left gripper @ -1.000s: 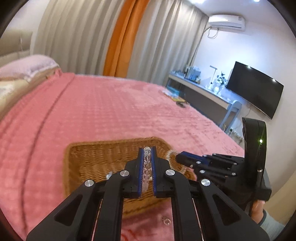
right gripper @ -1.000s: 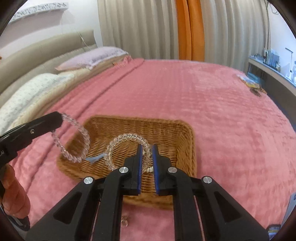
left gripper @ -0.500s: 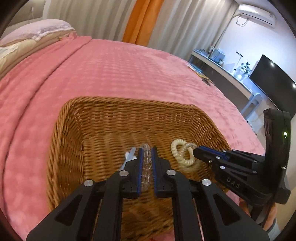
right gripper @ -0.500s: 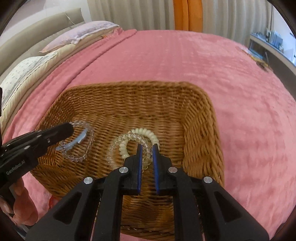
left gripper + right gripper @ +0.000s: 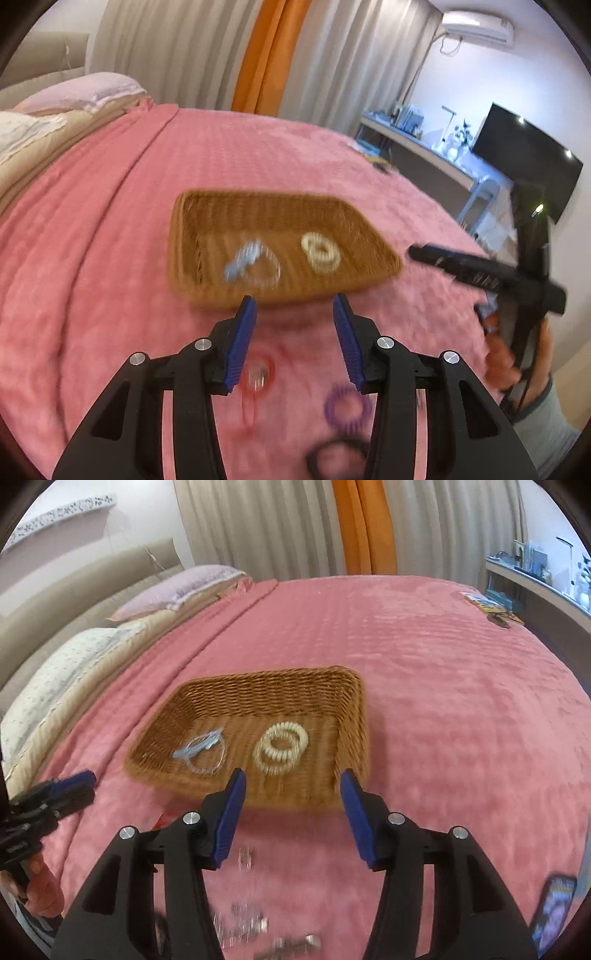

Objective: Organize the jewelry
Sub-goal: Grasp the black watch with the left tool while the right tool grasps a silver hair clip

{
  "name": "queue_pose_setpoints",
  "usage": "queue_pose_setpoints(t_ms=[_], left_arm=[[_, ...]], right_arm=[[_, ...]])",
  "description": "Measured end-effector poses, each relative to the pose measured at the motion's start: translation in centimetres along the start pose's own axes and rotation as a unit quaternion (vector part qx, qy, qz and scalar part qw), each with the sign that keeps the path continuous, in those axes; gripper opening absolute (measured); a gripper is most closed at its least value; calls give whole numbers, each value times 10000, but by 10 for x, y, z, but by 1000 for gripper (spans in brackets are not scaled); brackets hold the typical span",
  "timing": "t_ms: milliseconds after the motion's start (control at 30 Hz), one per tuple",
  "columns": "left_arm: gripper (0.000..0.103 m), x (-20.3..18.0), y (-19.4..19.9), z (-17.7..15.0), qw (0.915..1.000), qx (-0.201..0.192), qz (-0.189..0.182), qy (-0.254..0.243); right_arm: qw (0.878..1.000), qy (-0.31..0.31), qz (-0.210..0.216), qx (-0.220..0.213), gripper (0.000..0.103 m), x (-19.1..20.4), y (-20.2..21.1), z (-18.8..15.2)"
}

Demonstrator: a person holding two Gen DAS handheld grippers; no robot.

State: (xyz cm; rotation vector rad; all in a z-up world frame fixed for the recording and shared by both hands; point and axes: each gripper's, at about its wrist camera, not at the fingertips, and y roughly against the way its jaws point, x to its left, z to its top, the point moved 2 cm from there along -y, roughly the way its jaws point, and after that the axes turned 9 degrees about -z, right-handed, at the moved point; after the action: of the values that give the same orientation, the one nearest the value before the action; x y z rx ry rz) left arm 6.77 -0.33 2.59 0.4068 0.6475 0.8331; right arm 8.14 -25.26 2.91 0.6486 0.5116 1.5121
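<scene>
A wicker basket (image 5: 195, 221) (image 5: 351, 701) sits on the pink bedspread. Inside lie a clear bead bracelet with a pale blue tag (image 5: 255, 266) (image 5: 205, 753) and cream coil bracelets (image 5: 320, 253) (image 5: 281, 746). My left gripper (image 5: 293, 306) is open and empty, just in front of the basket's near rim. My right gripper (image 5: 291, 779) is open and empty, also above the near rim. On the bedspread before the basket lie a red ring (image 5: 257, 373), a purple coil (image 5: 347, 406), a dark band (image 5: 338, 458) and small silver pieces (image 5: 245, 856), blurred.
Pillows (image 5: 66, 664) line the bed's left side. A dark phone-like object (image 5: 554, 904) lies at the right near the bed's edge. A desk with a TV (image 5: 524, 162) stands beyond the bed on the right. Small items (image 5: 491, 609) lie on the far corner of the bedspread.
Both grippers have opened and let their bracelets drop into the basket. Both have pulled back from inside the basket to just in front of it.
</scene>
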Motion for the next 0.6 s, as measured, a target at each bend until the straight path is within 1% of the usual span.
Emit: queue_pose_setpoints(t_ms=[100, 200, 267, 300, 333, 433, 467, 600], left_arm=[[42, 1, 4, -28, 9993, 306, 117, 160], [42, 6, 1, -50, 9977, 538, 88, 406], [42, 10, -3, -63, 9958, 673, 22, 613], [42, 11, -6, -68, 9952, 714, 3, 673], [42, 11, -8, -72, 9947, 743, 0, 717], [42, 10, -16, -81, 9936, 831, -4, 769], [40, 8, -18, -84, 9933, 849, -23, 788], [40, 7, -27, -87, 9922, 891, -28, 873]], right_arm=[[9999, -106, 26, 48, 50, -7, 17, -23], [9995, -173, 60, 259, 50, -11, 22, -52], [9986, -261, 15, 450, 50, -16, 22, -71], [9977, -359, 52, 566, 50, -18, 20, -80], [9960, -514, 191, 707, 50, -22, 18, -89], [9917, -810, 419, 904, 50, -27, 16, -103], [9912, -848, 427, 926, 50, -27, 16, -105], [9890, -930, 272, 1116, 50, -25, 9, -108]])
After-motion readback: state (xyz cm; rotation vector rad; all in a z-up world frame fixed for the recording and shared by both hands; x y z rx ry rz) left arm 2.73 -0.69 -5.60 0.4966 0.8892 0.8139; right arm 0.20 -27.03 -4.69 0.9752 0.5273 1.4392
